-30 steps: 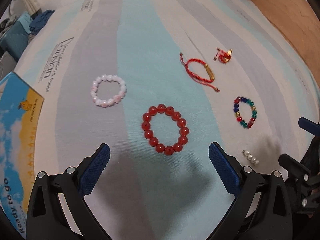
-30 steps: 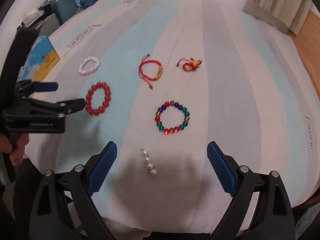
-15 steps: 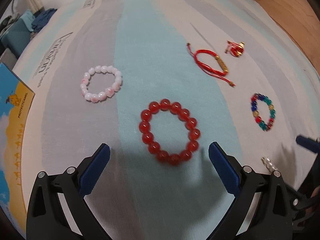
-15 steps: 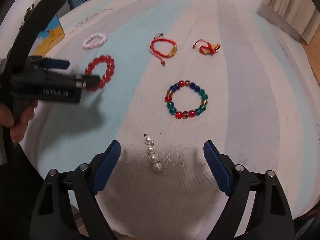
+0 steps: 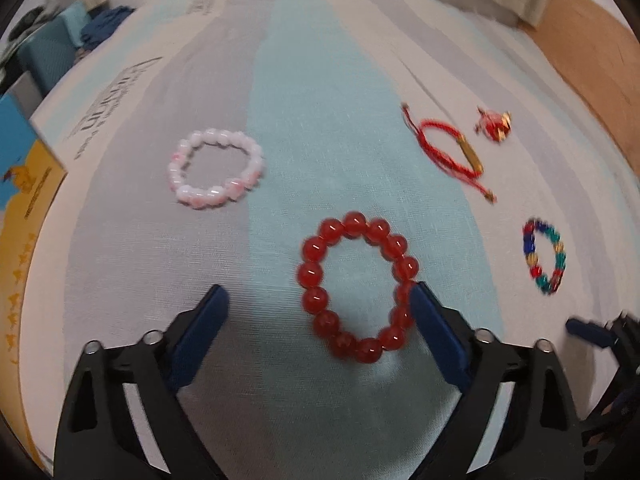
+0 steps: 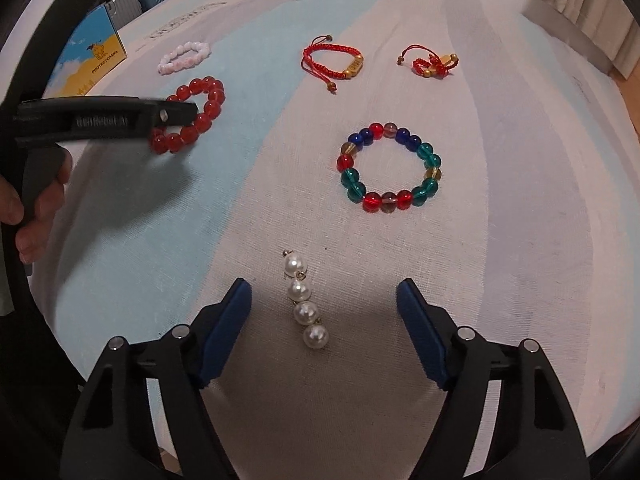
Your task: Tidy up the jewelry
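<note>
A red bead bracelet (image 5: 356, 286) lies on the striped cloth between the open fingers of my left gripper (image 5: 318, 300), its right finger beside the beads; it also shows in the right wrist view (image 6: 192, 114) under that gripper. My right gripper (image 6: 324, 294) is open around a string of pearls (image 6: 304, 306). A pink bead bracelet (image 5: 216, 174), a red cord bracelet with a gold bar (image 5: 452, 152), a small red and gold charm cord (image 5: 494, 124) and a multicoloured bead bracelet (image 5: 544, 256) lie further out.
A blue and yellow box (image 5: 22, 184) sits at the cloth's left edge. A teal suitcase and dark clothes (image 5: 68, 40) lie beyond the far left. Wooden floor (image 5: 588, 52) and a curtain hem are at the far right.
Both grippers moved forward and lower. The red bracelet now sits between the left fingers, and the pearls sit between the right fingers. Both stay open.
</note>
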A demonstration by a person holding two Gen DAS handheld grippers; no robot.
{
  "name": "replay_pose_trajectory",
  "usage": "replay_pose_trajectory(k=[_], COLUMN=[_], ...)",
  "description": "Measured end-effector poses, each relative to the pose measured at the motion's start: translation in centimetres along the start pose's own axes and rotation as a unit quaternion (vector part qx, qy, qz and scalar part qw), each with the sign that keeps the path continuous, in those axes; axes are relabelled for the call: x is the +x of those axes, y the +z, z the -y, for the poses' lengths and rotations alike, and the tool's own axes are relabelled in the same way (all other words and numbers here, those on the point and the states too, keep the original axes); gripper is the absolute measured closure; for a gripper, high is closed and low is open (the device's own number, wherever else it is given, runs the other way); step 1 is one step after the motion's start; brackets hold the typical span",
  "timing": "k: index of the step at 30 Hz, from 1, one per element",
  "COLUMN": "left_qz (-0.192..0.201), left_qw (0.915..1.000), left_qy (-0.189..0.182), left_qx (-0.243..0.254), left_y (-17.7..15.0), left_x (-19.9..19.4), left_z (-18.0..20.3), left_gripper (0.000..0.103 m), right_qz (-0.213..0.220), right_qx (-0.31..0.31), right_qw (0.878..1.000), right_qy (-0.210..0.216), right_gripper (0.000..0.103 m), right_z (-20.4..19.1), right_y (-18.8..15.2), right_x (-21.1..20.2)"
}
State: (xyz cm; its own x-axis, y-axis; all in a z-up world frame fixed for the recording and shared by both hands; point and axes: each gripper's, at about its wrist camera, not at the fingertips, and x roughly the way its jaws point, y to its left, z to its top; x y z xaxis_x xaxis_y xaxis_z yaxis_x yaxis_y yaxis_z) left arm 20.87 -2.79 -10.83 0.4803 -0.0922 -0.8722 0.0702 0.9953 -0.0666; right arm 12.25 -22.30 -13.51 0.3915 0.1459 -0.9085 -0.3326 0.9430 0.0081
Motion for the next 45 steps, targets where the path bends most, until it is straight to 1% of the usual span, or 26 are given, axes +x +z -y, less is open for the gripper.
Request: replay_pose_trajectory(k=[2,3,5,8,10,11,12,13,14,15,16,17,18,19,20,22,24,27,29,34,45], left_qz=[-0.006,-0.016,-0.027,-0.031,-0.032,-0.031,-0.029,-0.026,-0.023,-0.021,-0.02,-0.02,-0.022,-0.024,-0.024,-0.028,-0.03,-0.033,-0.033,-0.032,-0.026], left_qw=[0.9999,0.9998,0.9996,0.9986,0.9985,0.9984,0.9982,0.9981,0.9978,0.9976,0.9974,0.9972,0.997,0.9966,0.9964,0.9959,0.9959,0.9969,0.9972,0.9969,0.9971], left_qy=[-0.003,-0.005,0.006,0.026,0.03,0.033,0.036,0.041,0.045,0.046,0.048,0.049,0.047,0.049,0.049,0.048,0.043,0.032,0.031,0.031,0.016], left_qx=[-0.009,-0.007,0.012,0.034,0.033,0.033,0.036,0.039,0.043,0.047,0.05,0.054,0.058,0.062,0.065,0.071,0.073,0.064,0.059,0.065,0.069], left_y=[0.0,0.1,0.1,0.0,0.0,-0.1,-0.2,-0.4,-0.5,-0.6,-0.6,-0.6,-0.6,-0.7,-0.7,-0.9,-0.8,-0.8,-0.8,-0.7,-0.4], left_x=[0.0,0.3,0.7,1.0,1.1,1.1,1.1,1.0,1.0,0.8,0.8,0.7,0.6,0.5,0.3,0.0,-0.1,-0.6,-0.9,-2.0,-4.3], left_z=[-0.5,-0.6,-0.4,0.2,0.3,0.3,0.3,0.3,0.3,0.4,0.4,0.4,0.5,0.7,0.6,0.7,0.4,0.0,-0.2,0.0,0.3], left_gripper=[0.019,0.019,0.019,0.021,0.025,0.026,0.031,0.039,0.042,0.049,0.058,0.064,0.076,0.086,0.089,0.09,0.09,0.09,0.09,0.09,0.09], right_qz=[0.002,0.002,0.0,-0.004,-0.006,-0.007,-0.008,-0.009,-0.01,-0.011,-0.013,-0.014,-0.015,-0.016,-0.019,-0.023,-0.025,-0.031,-0.034,-0.035,-0.02], right_qx=[0.0,0.0,-0.002,-0.012,-0.022,-0.023,-0.025,-0.025,-0.026,-0.028,-0.03,-0.032,-0.033,-0.032,-0.031,-0.023,-0.017,-0.003,0.01,0.026,0.034], right_qw=[1.0,1.0,1.0,1.0,1.0,1.0,1.0,1.0,1.0,1.0,0.999,0.999,0.999,0.999,0.999,0.999,1.0,1.0,0.999,0.999,0.999], right_qy=[0.0,0.0,0.002,0.002,-0.001,-0.001,-0.002,-0.003,-0.002,-0.003,-0.004,-0.004,-0.004,-0.004,-0.005,-0.002,-0.003,-0.002,-0.008,-0.01,-0.018], right_gripper=[0.032,0.033,0.036,0.045,0.052,0.054,0.056,0.059,0.061,0.065,0.07,0.072,0.078,0.081,0.083,0.089,0.092,0.092,0.092,0.092,0.092], right_z=[0.1,0.1,-0.2,-0.6,-0.9,-1.0,-1.1,-1.2,-1.2,-1.4,-1.5,-1.6,-1.8,-1.9,-2.0,-2.1,-2.2,-2.1,-1.8,-1.3,-1.2], right_y=[-0.1,-0.1,0.1,0.2,0.3,0.3,0.3,0.3,0.3,0.3,0.3,0.4,0.4,0.5,0.5,0.6,0.8,0.9,1.0,1.2,1.5], right_x=[0.0,0.0,0.1,0.0,-0.1,-0.1,-0.2,-0.2,-0.3,-0.3,-0.4,-0.4,-0.5,-0.6,-0.6,-0.6,-0.7,-0.9,-1.1,-1.7,-3.9])
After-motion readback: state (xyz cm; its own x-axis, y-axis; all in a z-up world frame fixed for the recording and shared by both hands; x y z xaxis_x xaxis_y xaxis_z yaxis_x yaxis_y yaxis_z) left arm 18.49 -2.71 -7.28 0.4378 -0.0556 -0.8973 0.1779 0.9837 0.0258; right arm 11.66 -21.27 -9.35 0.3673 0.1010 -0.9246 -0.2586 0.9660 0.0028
